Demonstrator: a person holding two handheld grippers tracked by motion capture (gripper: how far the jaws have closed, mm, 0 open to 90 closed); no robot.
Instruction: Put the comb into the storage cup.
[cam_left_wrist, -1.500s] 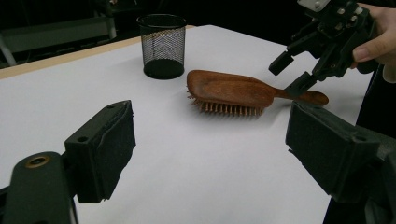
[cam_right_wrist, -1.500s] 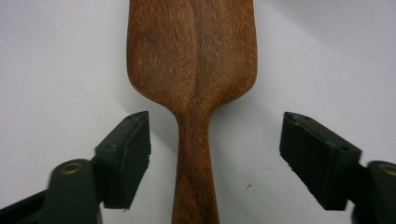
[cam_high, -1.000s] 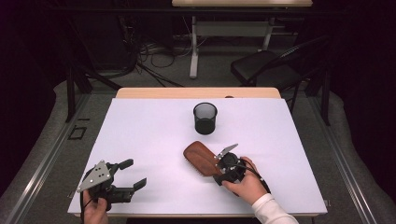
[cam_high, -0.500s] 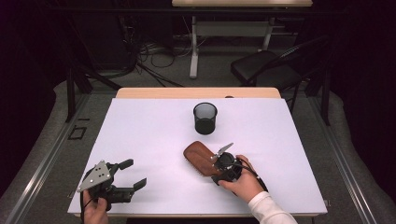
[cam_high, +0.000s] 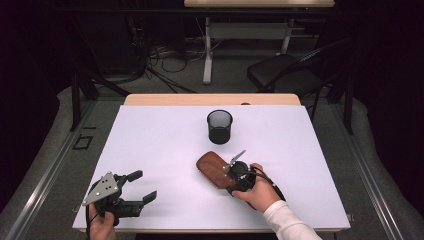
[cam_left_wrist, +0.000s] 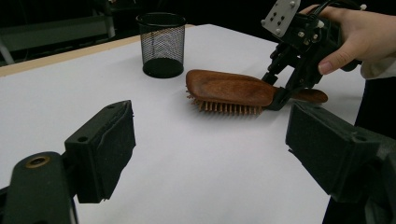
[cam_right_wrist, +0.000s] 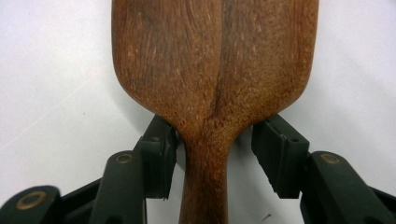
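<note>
A brown wooden hairbrush (cam_high: 212, 167) lies bristles down on the white table (cam_high: 150, 140), its handle pointing at the person's right hand. My right gripper (cam_high: 231, 176) points down over the neck where handle meets head. In the right gripper view the two pads straddle the handle (cam_right_wrist: 205, 186); they have just been closing, and a thin gap still shows on each side. The left gripper view shows the brush (cam_left_wrist: 229, 87) side on with the right gripper (cam_left_wrist: 280, 91) at its handle. My left gripper (cam_high: 143, 185) rests open near the front left corner, nothing between its jaws.
A black wire-mesh cup (cam_high: 219, 126) stands upright beyond the brush, toward the table's far edge. A wooden strip (cam_high: 210, 99) borders the back of the table. A dark chair (cam_high: 280, 75) and desk legs stand on the floor behind.
The right hand has edged slightly toward the brush, its gripper settling lower over the handle. The left gripper has not moved.
</note>
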